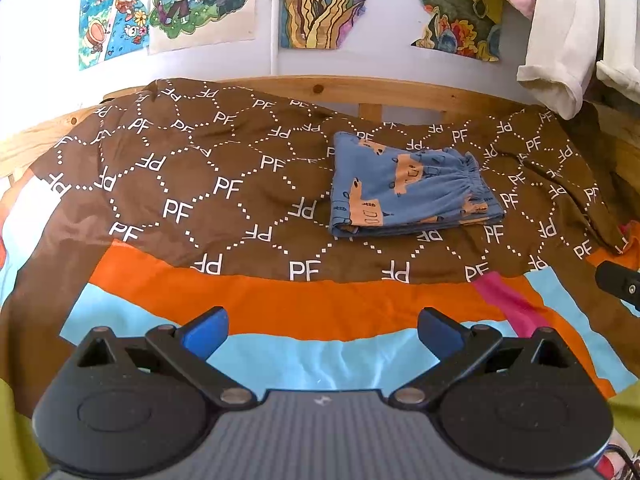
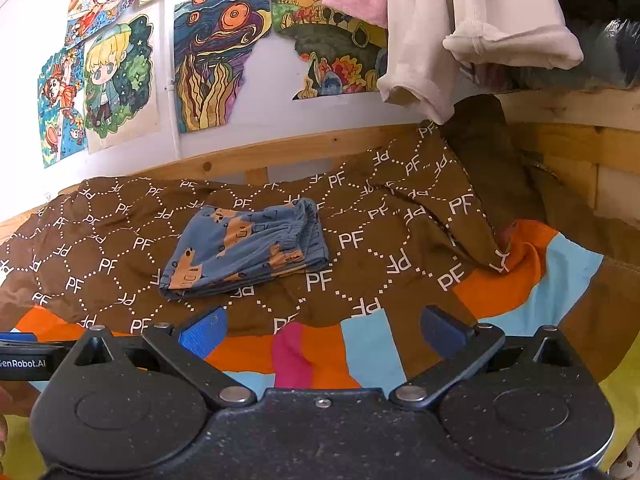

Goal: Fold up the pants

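The left tongs (image 1: pixel 322 330) hang released above the striped edge of the brown bedspread printed with white PF letters (image 1: pixel 200 200), blue pads wide apart, grasping nothing. Further right on that spread lie the small blue pants with orange vehicle print (image 1: pixel 408 190), folded into a compact stack, elastic waistband to the right, well apart from both tongs. The right tongs (image 2: pixel 322 332) are likewise spread and empty, near the bed's front edge.

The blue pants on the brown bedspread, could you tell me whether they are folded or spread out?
Folded: the blue pants lie as a compact stack, layered edges showing at the near side, untouched.
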Action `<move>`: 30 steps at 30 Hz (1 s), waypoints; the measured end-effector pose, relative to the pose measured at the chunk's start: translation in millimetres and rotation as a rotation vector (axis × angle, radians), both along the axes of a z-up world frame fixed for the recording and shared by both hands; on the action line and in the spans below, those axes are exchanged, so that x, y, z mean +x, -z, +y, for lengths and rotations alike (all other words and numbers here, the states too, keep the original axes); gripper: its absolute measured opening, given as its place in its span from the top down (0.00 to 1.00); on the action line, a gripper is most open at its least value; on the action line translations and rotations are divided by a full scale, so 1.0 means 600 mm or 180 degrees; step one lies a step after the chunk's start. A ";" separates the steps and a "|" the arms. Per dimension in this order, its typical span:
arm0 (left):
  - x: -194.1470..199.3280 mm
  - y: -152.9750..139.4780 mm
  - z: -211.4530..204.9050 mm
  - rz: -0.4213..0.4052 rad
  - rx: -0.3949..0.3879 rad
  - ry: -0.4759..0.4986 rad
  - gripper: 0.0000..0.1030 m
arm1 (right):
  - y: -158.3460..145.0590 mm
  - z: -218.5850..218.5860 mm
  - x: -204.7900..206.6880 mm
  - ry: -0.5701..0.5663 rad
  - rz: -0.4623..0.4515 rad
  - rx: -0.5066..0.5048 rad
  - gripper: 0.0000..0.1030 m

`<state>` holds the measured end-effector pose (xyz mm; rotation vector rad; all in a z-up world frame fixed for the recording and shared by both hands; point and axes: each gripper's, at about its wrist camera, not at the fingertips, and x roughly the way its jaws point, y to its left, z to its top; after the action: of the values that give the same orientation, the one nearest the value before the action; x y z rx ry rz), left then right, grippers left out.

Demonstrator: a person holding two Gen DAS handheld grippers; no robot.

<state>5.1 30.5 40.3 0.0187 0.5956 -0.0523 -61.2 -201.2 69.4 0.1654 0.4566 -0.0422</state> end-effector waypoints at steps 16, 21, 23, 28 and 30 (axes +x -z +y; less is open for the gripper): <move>-0.001 0.001 0.001 0.0005 -0.0005 0.0002 0.00 | 0.002 0.001 0.001 -0.0027 0.0023 -0.0010 0.01; -0.001 0.001 0.001 0.0007 -0.0006 0.0004 0.00 | 0.002 0.002 0.001 -0.0027 0.0021 -0.0005 0.01; -0.001 0.002 0.001 0.0007 -0.0004 0.0005 0.00 | 0.002 0.002 0.001 -0.0030 0.0021 -0.0001 0.01; -0.001 0.002 0.000 0.0009 -0.0004 0.0002 0.00 | 0.002 0.002 0.001 -0.0035 0.0025 0.0001 0.01; -0.001 0.001 0.001 0.0014 -0.0004 0.0004 0.00 | 0.003 0.002 0.001 -0.0039 0.0030 0.0000 0.01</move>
<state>4.5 30.8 39.5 0.0178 0.5999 -0.0540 -60.8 -199.8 67.7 0.1626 0.4668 -0.0308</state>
